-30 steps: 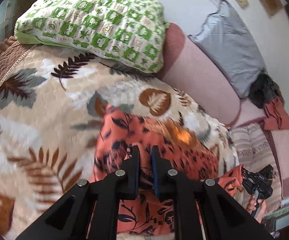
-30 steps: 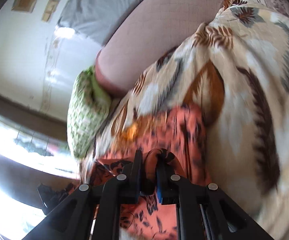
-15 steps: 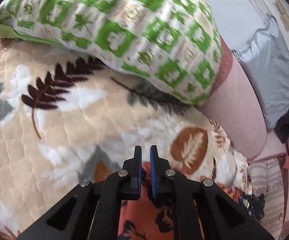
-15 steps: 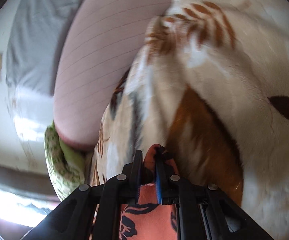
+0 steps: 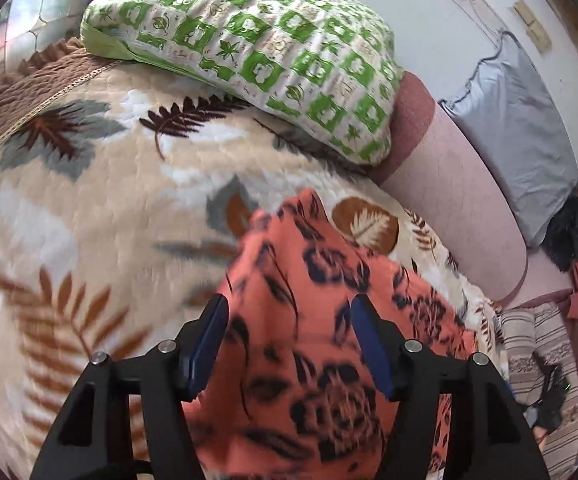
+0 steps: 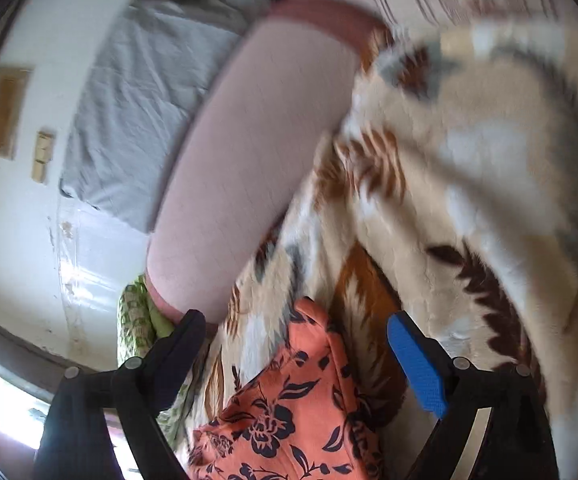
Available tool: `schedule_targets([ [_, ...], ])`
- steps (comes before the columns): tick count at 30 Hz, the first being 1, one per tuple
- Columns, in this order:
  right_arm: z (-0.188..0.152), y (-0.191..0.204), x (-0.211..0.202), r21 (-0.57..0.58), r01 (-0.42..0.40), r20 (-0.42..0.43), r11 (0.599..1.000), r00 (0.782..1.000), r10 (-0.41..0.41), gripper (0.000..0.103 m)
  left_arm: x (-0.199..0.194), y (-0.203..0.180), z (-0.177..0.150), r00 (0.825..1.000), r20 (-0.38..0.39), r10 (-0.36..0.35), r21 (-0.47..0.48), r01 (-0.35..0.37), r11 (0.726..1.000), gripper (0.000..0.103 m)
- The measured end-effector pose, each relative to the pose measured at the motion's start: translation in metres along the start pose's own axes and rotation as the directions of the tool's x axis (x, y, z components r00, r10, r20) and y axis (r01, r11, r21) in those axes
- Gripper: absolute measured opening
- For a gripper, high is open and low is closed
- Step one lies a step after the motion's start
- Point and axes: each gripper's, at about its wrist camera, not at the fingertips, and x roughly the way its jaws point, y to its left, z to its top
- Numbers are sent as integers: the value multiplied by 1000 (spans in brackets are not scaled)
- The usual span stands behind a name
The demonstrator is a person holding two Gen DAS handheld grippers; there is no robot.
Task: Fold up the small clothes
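Orange floral garment on blanket, loose between both just-opened, spread grippers.

Orange garment with dark navy florals; blanket cream with brown, grey, white leaves; pillow green-and-white checks (leaf motifs); bolster pale pink; gripper pads blue.

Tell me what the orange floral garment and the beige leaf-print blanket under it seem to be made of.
Orange floral garment: thin, matte woven fabric, probably light cotton or rayon; it drapes in soft folds. Beige leaf-print blanket: thick plush fleece, likely synthetic; its surface looks fuzzy and quilted with stitched dimples.
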Motion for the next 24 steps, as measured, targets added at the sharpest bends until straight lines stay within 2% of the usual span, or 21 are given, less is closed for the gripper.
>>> schedule_targets([
  [3, -30, 59, 23, -180, -7, -146, 984, 989, -19, 91, 8, -19, -20, 991, 3, 131, 74, -131, 989, 64],
  [5, -57, 97, 45, -293, -27, -234, 956, 971, -44, 73, 21, -20, -27, 979, 11, 202, 126, -202, 971, 64],
  [6, -78, 118, 66, -332, -37, -310, 943, 948, -72, 63, 25, -14, -30, 971, 14, 240, 129, -240, 962, 64],
  [7, -91, 125, 77, -345, -40, -353, 938, 931, -90, 57, 30, -5, -31, 961, 22, 276, 123, -276, 953, 64],
  [8, -107, 135, 93, -367, -32, -396, 930, 910, -125, 45, 35, 6, -31, 950, 22, 312, 107, -312, 944, 64],
  [9, -124, 145, 112, -398, -17, -423, 917, 890, -167, 42, 37, 16, -30, 950, 9, 311, 87, -311, 946, 65],
  [11, -142, 154, 134, -439, 1, -424, 899, 881, -208, 42, 38, 32, -26, 968, -23, 250, 36, -249, 968, 65],
  [14, -157, 155, 181, -485, 97, -405, 869, 856, -321, 41, 39, 33, -26, 963, -18, 269, 86, -267, 960, 65],
  [16, -164, 154, 214, -561, 178, -352, 809, 833, -428, 41, 39, 32, -28, 961, -16, 277, 93, -274, 957, 65],
  [19, -161, 168, 227, -587, 231, -303, 776, 826, -475, 41, 38, 34, -28, 963, -29, 268, 71, -266, 961, 65],
  [20, -161, 175, 226, -594, 225, -297, 772, 831, -471, 41, 37, 36, -27, 965, -34, 260, 57, -258, 964, 65],
  [23, -171, 219, 213, -660, 110, -285, 744, 879, -383, 41, 29, 35, -25, 966, -29, 257, 36, -256, 966, 64],
  [24, -179, 237, 211, -667, 48, -312, 743, 888, -338, 42, 26, 36, -25, 966, -20, 259, 29, -258, 966, 64],
])
